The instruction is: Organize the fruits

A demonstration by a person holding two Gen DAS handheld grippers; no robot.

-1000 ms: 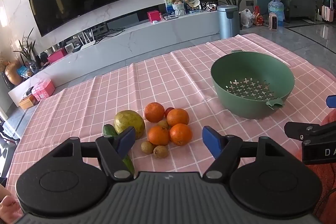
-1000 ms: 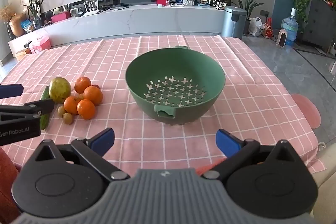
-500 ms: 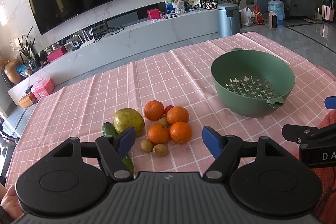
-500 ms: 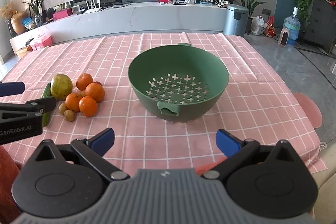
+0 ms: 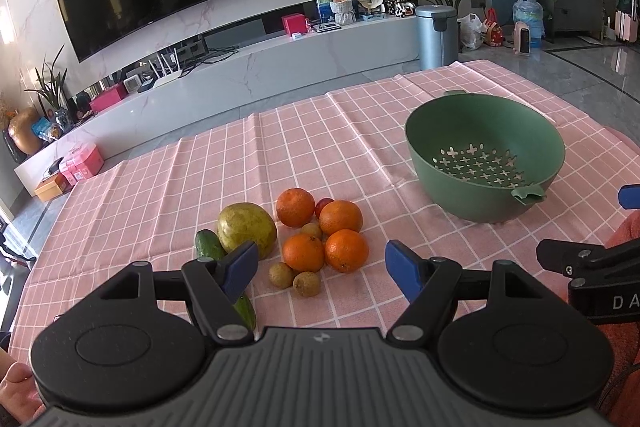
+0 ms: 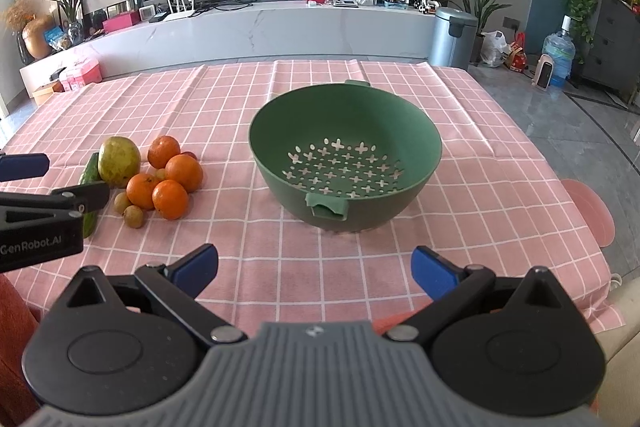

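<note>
Fruits point(image 5: 316, 237) unmoved; both jaws still wide.

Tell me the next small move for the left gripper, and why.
Probably ease the left gripper forward and down onto the nearest orange. It is open and empty, the fruit pile lies just ahead of it, and the colander holds nothing yet. The right gripper, also open, faces the colander.

Four oranges point(image 5: 295, 207), one green mango point(image 5: 247, 229), one cucumber point(image 5: 209, 245), three longans point(image 5: 306, 283), one colander point(image 5: 484, 155)
</note>
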